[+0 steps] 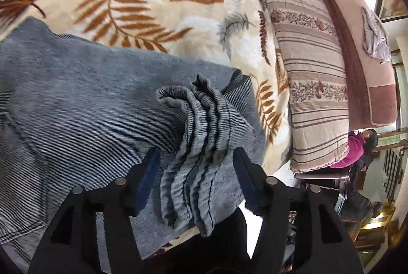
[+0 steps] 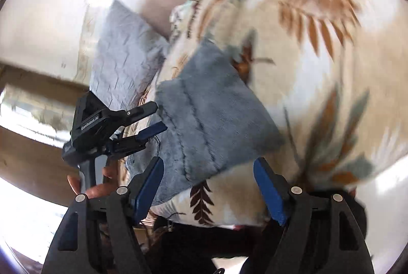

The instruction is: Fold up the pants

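Blue-grey denim pants [image 1: 84, 108] lie folded on a cream leaf-print blanket [image 1: 153, 1]. A bunched stack of hem layers [image 1: 199, 146] sits on top, between the fingers of my left gripper [image 1: 196, 159], which is open and not clamped on it. In the right wrist view the folded pants [image 2: 211, 121] lie just ahead of my right gripper [image 2: 209, 172], which is open and empty above the blanket [image 2: 331, 70]. The left gripper [image 2: 153, 118] shows there at the pants' left edge, jaws apart.
A striped quilt [image 1: 313, 95] lies to the right of the blanket, against a pink sofa back [image 1: 364, 44] with a grey cloth [image 1: 374, 34] on it. A grey pillow [image 2: 122, 57] lies beyond the pants. A seated person [image 1: 359, 149] is at far right.
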The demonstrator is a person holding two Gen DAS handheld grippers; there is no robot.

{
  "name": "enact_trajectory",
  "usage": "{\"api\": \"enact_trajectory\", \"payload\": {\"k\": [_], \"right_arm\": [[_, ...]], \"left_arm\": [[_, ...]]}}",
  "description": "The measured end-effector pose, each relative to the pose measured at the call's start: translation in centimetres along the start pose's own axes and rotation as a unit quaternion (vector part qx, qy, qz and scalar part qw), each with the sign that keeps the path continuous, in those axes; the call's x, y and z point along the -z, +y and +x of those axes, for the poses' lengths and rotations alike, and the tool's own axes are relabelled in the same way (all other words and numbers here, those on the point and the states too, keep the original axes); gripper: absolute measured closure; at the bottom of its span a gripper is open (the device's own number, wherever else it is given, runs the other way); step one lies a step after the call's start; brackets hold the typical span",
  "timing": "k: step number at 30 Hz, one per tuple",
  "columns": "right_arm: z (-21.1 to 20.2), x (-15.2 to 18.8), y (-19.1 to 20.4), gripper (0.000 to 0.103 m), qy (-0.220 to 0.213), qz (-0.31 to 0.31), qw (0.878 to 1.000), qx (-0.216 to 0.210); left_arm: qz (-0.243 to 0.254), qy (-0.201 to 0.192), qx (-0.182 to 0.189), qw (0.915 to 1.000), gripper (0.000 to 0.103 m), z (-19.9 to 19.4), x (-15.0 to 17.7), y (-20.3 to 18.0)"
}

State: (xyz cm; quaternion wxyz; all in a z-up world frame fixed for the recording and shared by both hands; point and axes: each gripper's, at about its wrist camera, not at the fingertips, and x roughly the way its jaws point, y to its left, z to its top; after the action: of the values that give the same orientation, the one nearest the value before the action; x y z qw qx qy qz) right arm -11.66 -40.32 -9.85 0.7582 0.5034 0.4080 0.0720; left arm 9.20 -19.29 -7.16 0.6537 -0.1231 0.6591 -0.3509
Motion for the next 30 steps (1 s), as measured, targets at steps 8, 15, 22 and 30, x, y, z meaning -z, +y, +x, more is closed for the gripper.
{"api": "enact_trajectory", "payload": {"k": [8,15,22,30], "right_arm": [[2.8,-1.0,-0.5,0.089,0.018,0.064,0.995,-0.074],[8.3,1.3,1.9,0.088,0.11,0.029,0.991,-0.066],[6.1,1.0,4.6,0.051,0.153,-0.07,0.985,-0.023],[1.9,-8.6,7.0,0.027,0.009,-0.131,0.991,0.007]], "left_arm": [[0.02,-0.003,0.018,0.9996,0.09,-1.0,0.5,-2.5],[-0.025,-0.013,-0.072,0.997,0.087,-2.5,1.2,2.8],[-0.004,-0.035,-0.065,0.9973,0.083,-3.9,1.4,3.2],[0.007,-0.072,-0.029,0.997,0.035,-4.3,-1.2,3.5]]}}
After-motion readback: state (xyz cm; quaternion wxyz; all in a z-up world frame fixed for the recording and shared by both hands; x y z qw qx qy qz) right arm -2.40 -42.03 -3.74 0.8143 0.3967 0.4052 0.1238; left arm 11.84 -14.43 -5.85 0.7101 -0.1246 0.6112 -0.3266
